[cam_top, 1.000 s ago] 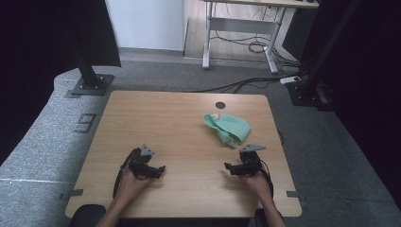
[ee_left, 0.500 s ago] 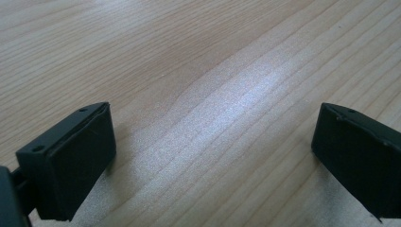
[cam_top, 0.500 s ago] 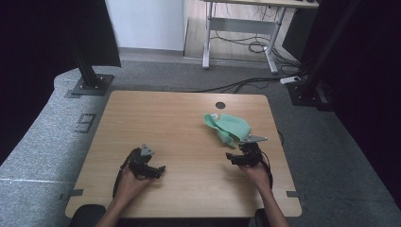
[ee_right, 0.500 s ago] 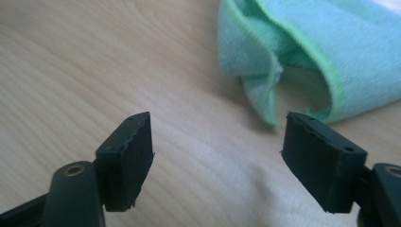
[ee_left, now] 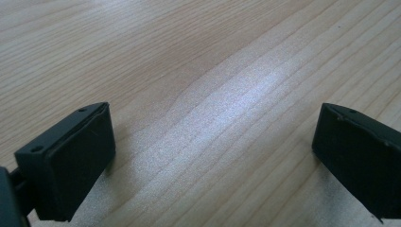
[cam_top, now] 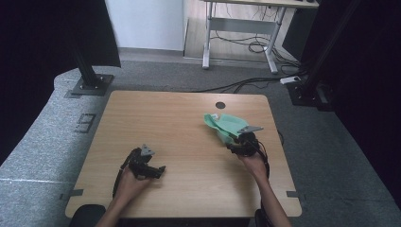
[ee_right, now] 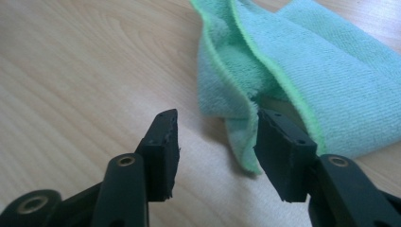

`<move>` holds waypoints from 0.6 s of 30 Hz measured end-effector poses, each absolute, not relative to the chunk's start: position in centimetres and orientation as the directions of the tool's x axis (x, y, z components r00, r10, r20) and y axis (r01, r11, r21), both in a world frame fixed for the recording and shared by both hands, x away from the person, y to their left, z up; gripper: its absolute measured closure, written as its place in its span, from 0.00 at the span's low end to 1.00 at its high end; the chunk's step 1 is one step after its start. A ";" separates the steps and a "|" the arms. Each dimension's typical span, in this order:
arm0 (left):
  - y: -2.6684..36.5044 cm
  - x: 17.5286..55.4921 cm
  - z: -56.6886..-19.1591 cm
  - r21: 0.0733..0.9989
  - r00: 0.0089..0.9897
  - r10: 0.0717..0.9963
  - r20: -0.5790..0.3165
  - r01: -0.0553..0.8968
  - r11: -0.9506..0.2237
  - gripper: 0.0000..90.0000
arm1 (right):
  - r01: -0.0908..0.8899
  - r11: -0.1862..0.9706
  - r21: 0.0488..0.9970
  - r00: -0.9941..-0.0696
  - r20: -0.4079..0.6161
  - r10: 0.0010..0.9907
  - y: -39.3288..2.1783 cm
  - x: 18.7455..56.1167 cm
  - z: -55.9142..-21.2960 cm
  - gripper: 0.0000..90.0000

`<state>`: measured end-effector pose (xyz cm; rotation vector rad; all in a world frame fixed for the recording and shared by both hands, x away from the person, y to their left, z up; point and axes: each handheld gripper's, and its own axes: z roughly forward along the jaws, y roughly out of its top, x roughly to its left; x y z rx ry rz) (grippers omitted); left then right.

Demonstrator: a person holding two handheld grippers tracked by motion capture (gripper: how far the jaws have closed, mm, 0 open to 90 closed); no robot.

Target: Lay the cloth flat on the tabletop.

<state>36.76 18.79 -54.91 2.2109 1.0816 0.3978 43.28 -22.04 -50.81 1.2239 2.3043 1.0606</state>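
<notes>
While the right gripper (ee_right: 215,142) has just been closing its jaws to about half width, nothing is pinched yet: a folded corner of the green cloth (ee_right: 302,80) hangs between them, brushing the right pad, and the rest spreads ahead and to the right. As I judge it, a short push forward would seat that fold. Far off, the left gripper (cam_top: 147,166) rests released on the table (cam_top: 156,118).

Even, soft overhead light, a pale sheen on the table (ee_left: 246,90), dark surroundings, close tongs slightly blurred.
</notes>
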 end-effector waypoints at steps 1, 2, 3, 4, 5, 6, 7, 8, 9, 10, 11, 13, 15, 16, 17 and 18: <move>18.8 36.8 -54.9 0.660 0.616 0.787 -0.008 0.595 -0.459 0.00 | 0.577 0.353 0.736 -0.576 0.060 0.815 -22.0 43.5 -50.9 0.57; 18.8 36.8 -54.9 0.659 0.617 0.787 -0.008 0.595 -0.459 0.00 | 0.581 0.353 0.734 -0.574 0.062 0.816 -22.1 43.8 -51.0 0.59; 18.8 36.8 -54.9 0.659 0.617 0.787 -0.008 0.595 -0.460 0.00 | 0.583 0.352 0.732 -0.572 0.062 0.818 -22.1 44.0 -51.1 0.61; 18.8 36.8 -54.9 0.659 0.618 0.786 -0.008 0.595 -0.460 0.00 | 0.589 0.352 0.727 -0.571 0.067 0.818 -22.1 44.1 -51.1 0.63; 18.8 36.8 -54.9 0.659 0.618 0.786 -0.008 0.594 -0.460 0.00 | 0.590 0.354 0.726 -0.570 0.065 0.819 -22.1 44.3 -51.3 0.64; 18.8 36.8 -54.9 0.659 0.618 0.786 -0.008 0.595 -0.460 0.00 | 0.593 0.351 0.724 -0.567 0.066 0.821 -22.1 44.4 -51.3 0.66; 18.8 36.8 -54.9 0.659 0.618 0.786 -0.008 0.594 -0.460 0.00 | 0.600 0.350 0.719 -0.567 0.073 0.821 -22.1 44.6 -51.5 0.69; 18.8 36.8 -54.9 0.659 0.618 0.786 -0.008 0.595 -0.460 0.00 | 0.607 0.347 0.715 -0.563 0.079 0.823 -22.1 44.8 -51.6 0.71; 18.8 36.8 -54.9 0.659 0.618 0.786 -0.008 0.594 -0.460 0.00 | 0.610 0.344 0.714 -0.559 0.080 0.826 -22.0 44.9 -51.7 0.75; 18.8 36.8 -54.9 0.659 0.618 0.786 -0.008 0.594 -0.460 0.00 | 0.615 0.342 0.711 -0.557 0.084 0.827 -22.1 44.9 -51.8 0.79; 18.8 36.8 -54.9 0.660 0.618 0.786 -0.008 0.594 -0.460 0.00 | 0.618 0.336 0.711 -0.553 0.090 0.829 -22.1 45.0 -51.9 0.83; 18.8 36.8 -54.9 0.659 0.618 0.786 -0.008 0.594 -0.460 0.00 | 0.623 0.318 0.715 -0.550 0.113 0.827 -22.2 45.0 -52.0 0.90; 18.8 36.8 -54.9 0.659 0.618 0.786 -0.008 0.594 -0.460 0.00 | 0.627 0.299 0.719 -0.553 0.140 0.821 -22.2 44.9 -52.0 0.94; 18.8 36.8 -54.9 0.659 0.618 0.786 -0.008 0.594 -0.461 0.00 | 0.624 0.298 0.722 -0.557 0.144 0.818 -22.1 44.8 -52.0 0.95; 18.8 36.8 -54.9 0.659 0.618 0.786 -0.008 0.594 -0.460 0.00 | 0.622 0.303 0.722 -0.566 0.146 0.811 -22.0 44.6 -52.0 0.95; 18.8 36.8 -54.9 0.660 0.618 0.786 -0.008 0.594 -0.460 0.00 | 0.621 0.308 0.721 -0.574 0.151 0.805 -21.8 44.5 -51.9 0.96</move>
